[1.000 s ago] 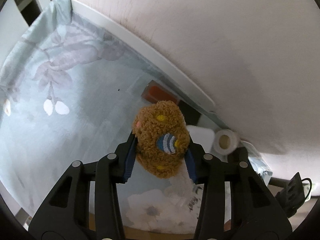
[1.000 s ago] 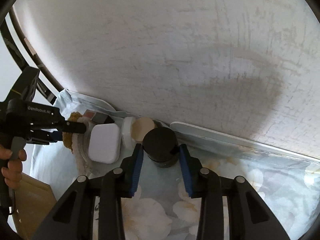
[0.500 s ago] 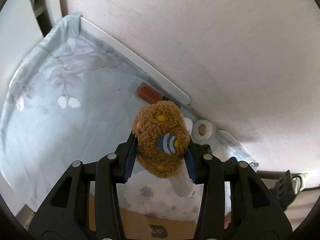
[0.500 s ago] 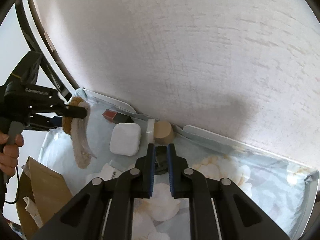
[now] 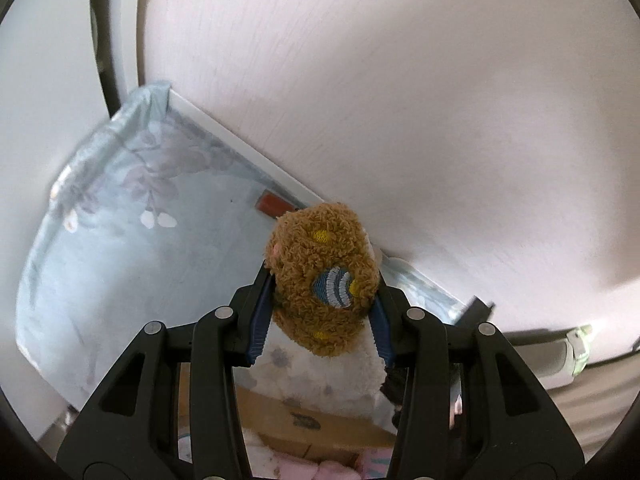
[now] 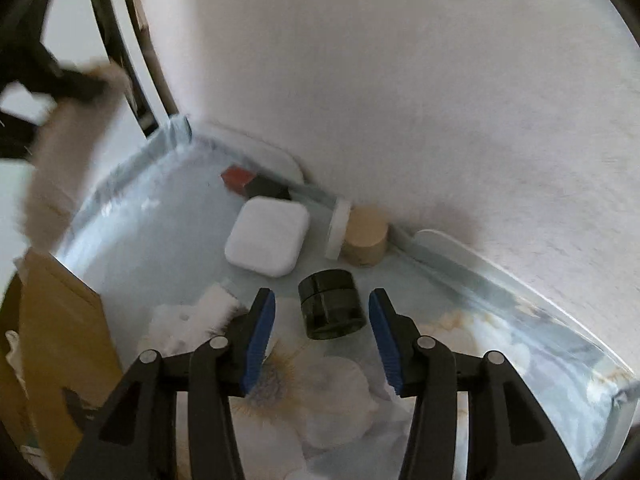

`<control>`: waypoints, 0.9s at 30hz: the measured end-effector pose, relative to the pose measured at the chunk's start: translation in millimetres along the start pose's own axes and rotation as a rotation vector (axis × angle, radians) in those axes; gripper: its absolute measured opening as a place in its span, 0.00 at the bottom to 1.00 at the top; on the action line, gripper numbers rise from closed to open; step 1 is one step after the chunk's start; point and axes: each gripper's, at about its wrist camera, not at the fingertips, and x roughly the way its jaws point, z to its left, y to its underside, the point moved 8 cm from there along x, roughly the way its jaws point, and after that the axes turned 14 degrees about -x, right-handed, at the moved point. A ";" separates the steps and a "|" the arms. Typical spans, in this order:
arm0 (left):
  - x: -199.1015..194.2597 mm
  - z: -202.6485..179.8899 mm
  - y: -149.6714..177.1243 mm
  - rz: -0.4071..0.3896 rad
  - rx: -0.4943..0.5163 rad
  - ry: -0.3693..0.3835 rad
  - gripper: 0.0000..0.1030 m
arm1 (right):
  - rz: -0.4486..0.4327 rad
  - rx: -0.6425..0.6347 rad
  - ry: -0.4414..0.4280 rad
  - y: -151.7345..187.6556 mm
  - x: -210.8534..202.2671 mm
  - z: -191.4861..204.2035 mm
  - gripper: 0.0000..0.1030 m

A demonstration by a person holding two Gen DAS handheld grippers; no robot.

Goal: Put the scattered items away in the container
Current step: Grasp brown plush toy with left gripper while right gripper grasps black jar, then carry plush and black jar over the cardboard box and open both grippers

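Black jar (image 6: 332, 305): squat, dark, upright on the floral cloth (image 6: 152, 248), just ahead of the right gripper (image 6: 322, 334) and centred on the gap between its blue pads (image 6: 260, 332). Jaws have just been opening; they flank the jar without touching it. Nearer hand: right. Brown plush sock (image 5: 324, 280): clamped in the left gripper (image 5: 320, 322), lifted clear above the cardboard box (image 5: 304, 428). Neighbours beyond the jar: white case (image 6: 267, 242), tan-capped pot (image 6: 366, 236).
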 end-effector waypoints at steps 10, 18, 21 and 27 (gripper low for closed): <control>-12.4 9.2 17.9 0.025 0.136 0.000 0.38 | -0.021 -0.010 0.009 -3.4 -37.6 4.2 0.31; -36.9 24.0 62.3 0.104 0.310 -0.015 0.38 | -0.122 0.040 -0.011 -12.2 -153.2 37.1 0.31; -39.5 35.4 80.5 0.136 0.365 -0.019 0.38 | -0.121 0.067 -0.017 -3.1 -188.1 66.9 0.31; -40.6 69.6 116.3 0.206 0.429 -0.041 0.38 | -0.081 0.118 -0.036 19.0 -210.0 127.2 0.31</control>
